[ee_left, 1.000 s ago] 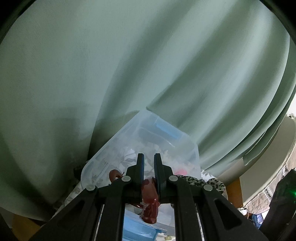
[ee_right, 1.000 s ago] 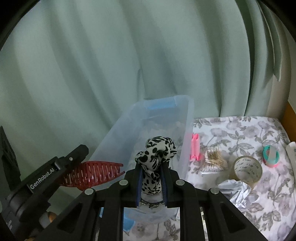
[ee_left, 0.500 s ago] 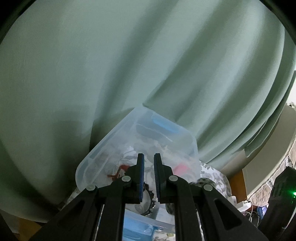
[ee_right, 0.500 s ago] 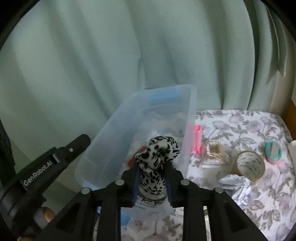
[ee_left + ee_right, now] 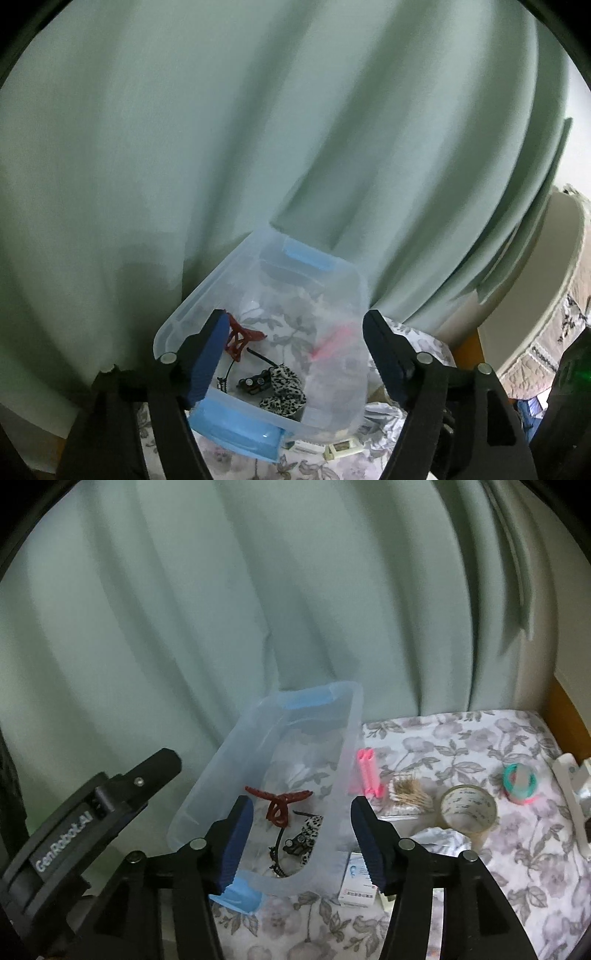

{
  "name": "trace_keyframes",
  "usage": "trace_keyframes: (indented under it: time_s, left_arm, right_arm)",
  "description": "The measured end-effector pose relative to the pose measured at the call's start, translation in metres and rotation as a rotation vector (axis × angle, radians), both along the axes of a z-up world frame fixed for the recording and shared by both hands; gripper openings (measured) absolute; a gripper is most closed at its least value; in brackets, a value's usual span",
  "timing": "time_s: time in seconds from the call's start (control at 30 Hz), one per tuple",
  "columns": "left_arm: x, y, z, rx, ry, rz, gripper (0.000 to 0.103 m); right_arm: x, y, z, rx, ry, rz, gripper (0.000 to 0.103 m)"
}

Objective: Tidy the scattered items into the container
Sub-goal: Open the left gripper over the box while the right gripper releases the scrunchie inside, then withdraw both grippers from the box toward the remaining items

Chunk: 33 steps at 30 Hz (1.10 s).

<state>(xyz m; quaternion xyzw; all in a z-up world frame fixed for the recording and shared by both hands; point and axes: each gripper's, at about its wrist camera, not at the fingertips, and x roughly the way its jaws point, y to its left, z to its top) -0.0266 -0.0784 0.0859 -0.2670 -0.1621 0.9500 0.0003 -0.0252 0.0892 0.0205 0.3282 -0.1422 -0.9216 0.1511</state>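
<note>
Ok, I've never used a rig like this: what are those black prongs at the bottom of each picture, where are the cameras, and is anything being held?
Each picture comes from a fisheye camera on a hand-held gripper a person carries; the prongs are its two fingers. The left hand-held gripper and right hand-held gripper have just been opening and hold nothing. Below them, the clear container holds a red hair claw and a leopard scrunchie. On the floral cloth remain pink clips, cotton swabs and a clear tape roll.
</note>
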Motion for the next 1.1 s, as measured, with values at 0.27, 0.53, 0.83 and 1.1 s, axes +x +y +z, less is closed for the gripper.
trace_keyframes:
  time_s: [0.27, 0.53, 0.83, 1.1]
  left_arm:
    - [0.029, 0.037, 0.033, -0.065, 0.055, -0.072, 0.086]
    - [0.053, 0.064, 0.05, -0.091, 0.074, -0.111, 0.086]
    - [0.065, 0.093, 0.053, -0.087, 0.059, -0.149, 0.086]
    - [0.062, 0.122, 0.04, -0.099, 0.016, -0.175, 0.086]
  right_arm:
    - [0.031, 0.031, 0.024, -0.025, 0.054, -0.061, 0.07]
    - [0.06, 0.07, 0.046, -0.083, 0.102, -0.132, 0.073]
    - [0.085, 0.116, 0.049, -0.087, 0.136, -0.208, 0.081]
    - [0.095, 0.174, 0.028, -0.175, 0.103, -0.351, 0.084]
